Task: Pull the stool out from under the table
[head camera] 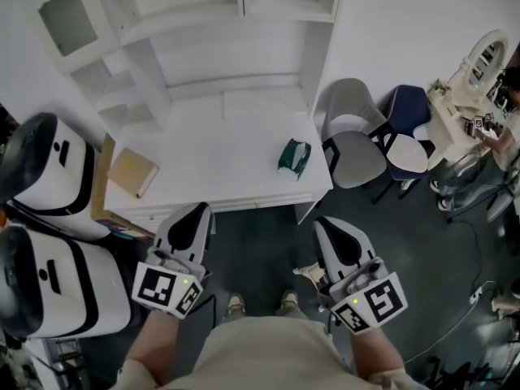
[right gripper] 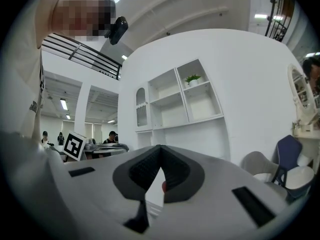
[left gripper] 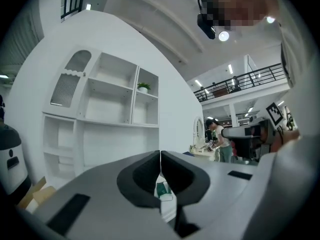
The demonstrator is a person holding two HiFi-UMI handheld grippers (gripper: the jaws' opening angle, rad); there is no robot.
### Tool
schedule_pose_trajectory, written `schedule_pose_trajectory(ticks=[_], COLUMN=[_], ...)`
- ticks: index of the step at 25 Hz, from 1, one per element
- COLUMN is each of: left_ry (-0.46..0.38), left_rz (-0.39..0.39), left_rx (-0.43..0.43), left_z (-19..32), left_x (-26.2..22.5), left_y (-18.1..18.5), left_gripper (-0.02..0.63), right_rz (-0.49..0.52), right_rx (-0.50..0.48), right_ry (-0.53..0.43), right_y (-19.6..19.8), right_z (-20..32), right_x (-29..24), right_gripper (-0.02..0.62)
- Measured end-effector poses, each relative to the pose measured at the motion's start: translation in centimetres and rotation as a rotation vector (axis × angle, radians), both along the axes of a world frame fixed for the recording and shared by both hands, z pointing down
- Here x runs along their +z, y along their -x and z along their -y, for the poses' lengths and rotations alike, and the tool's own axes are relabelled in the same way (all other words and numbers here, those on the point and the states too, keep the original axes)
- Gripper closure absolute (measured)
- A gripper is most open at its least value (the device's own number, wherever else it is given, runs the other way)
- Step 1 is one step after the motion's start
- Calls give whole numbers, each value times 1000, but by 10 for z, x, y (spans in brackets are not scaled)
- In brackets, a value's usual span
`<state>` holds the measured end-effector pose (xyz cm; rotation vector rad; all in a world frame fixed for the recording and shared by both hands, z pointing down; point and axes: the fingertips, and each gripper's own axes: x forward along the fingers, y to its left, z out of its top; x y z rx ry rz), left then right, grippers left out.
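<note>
A white table stands in front of me in the head view, with dark floor showing under its front edge. No stool shows in any view. My left gripper hangs just before the table's front edge, left of centre, jaws shut with nothing between them. My right gripper is level with it near the table's front right corner, also shut and empty. In the left gripper view the shut gripper points at the white shelf unit. In the right gripper view the shut gripper faces the same wall.
A green pouch and a tan box lie on the table. Two white rounded machines stand at the left. A grey chair and a blue chair are at the right, a white vanity beyond.
</note>
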<state>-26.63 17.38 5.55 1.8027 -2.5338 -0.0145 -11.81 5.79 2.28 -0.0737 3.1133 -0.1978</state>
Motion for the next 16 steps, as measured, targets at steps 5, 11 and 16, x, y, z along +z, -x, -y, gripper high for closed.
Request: schedule_pose_trajectory(ticks=[5, 11, 16], left_ry=[26, 32, 34], left_rz=[26, 28, 29], left_rx=[-28, -38, -27], left_z=[-15, -25, -23], left_x=[3, 1, -4], left_y=[4, 1, -6], left_gripper=[581, 581, 581], right_rz=[9, 16, 24], right_rx=[5, 20, 34], right_ry=[-16, -5, -8], right_y=[2, -1, -7], right_z=[-4, -4, -2], right_x=[-4, -3, -6], right_gripper=[574, 574, 574])
